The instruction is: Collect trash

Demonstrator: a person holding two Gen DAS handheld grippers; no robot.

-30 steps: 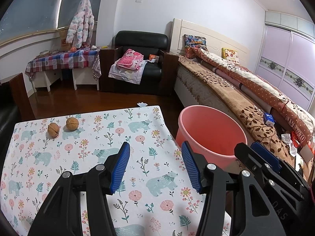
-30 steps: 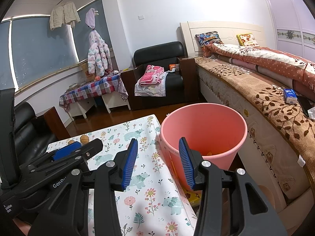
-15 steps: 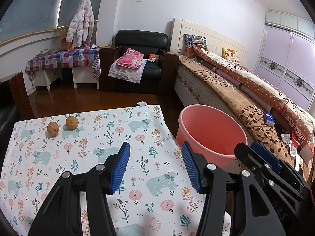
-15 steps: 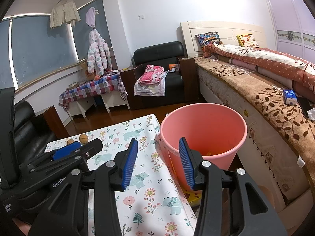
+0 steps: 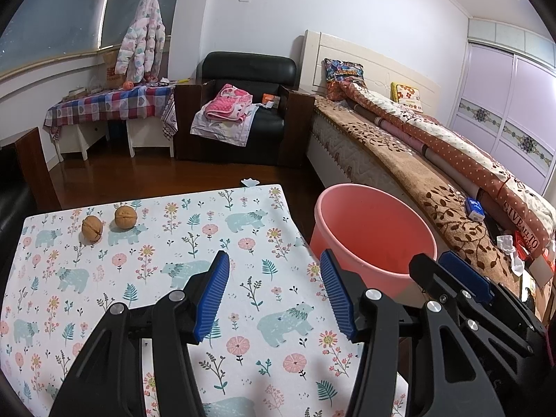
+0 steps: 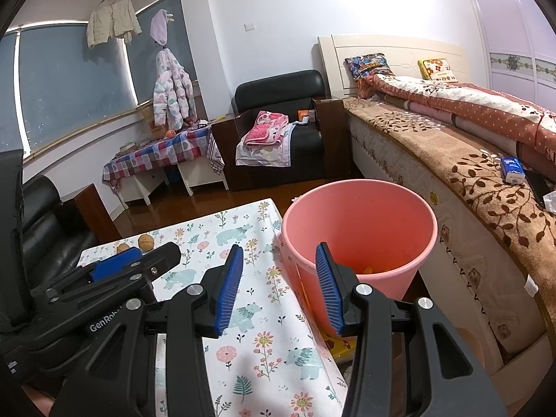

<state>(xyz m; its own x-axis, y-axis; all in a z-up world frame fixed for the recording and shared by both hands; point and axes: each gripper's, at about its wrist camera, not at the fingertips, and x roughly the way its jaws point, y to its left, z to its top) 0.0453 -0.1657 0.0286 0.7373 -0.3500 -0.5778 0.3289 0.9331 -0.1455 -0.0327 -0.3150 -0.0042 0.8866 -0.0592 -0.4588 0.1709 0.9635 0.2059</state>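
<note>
Two walnuts [image 5: 92,228] [image 5: 125,218] lie at the far left of the table [image 5: 156,243] with its floral bear cloth. A pink bucket [image 5: 373,229] stands on the floor by the table's right edge. My left gripper [image 5: 274,295] hovers open over the cloth, well short of the walnuts, with nothing between its blue pads. In the right wrist view my right gripper [image 6: 279,288] is open and empty at the table's right edge, just before the bucket [image 6: 361,229], where orange scraps [image 6: 368,269] lie at the bottom. One walnut [image 6: 146,242] shows past the left gripper [image 6: 114,267].
A bed [image 5: 434,173] with a brown blanket runs along the right, close behind the bucket. A black armchair [image 5: 243,111] with pink cloth and a checked side table [image 5: 107,107] stand at the far wall. A black sofa [image 6: 45,229] sits left of the table.
</note>
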